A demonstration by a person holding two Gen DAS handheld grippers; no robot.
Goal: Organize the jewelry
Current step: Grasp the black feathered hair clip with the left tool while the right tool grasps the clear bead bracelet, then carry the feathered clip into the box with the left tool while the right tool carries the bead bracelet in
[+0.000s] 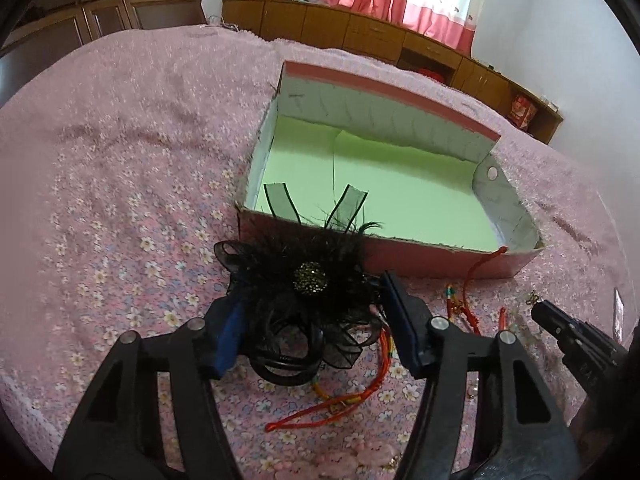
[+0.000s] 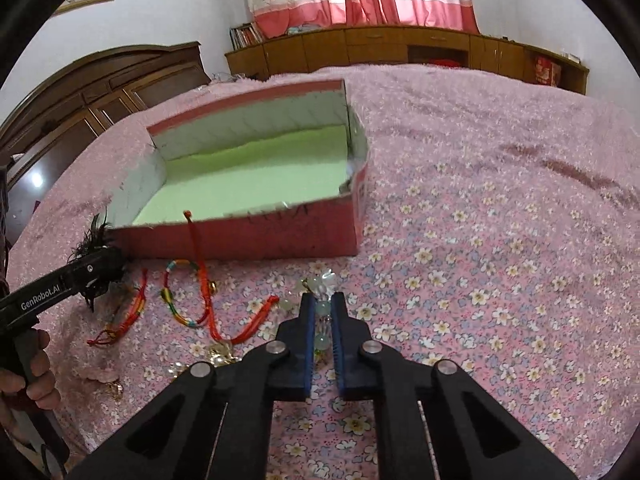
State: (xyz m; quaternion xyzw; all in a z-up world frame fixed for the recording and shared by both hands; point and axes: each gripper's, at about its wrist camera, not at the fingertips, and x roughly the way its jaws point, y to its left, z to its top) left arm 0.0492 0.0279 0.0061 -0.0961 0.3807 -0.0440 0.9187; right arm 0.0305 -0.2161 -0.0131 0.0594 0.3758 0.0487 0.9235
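Open box (image 2: 256, 236) wall ahead, cords (image 2: 192, 300) before it, bedspread (image 2: 500, 200) rightward clear

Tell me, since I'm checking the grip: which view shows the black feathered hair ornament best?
The left wrist view: the black feathered hair ornament fills the left claw. The right wrist view catches only feathers.

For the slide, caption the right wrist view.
Right gripper shut on pale beaded jewelry before the pink box.

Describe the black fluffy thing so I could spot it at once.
Find the pink box with a green floor on the flowered bedspread. Just before its near wall sits the black feathered hair ornament, between the left gripper fingers. Its neighbours are thin red cords.
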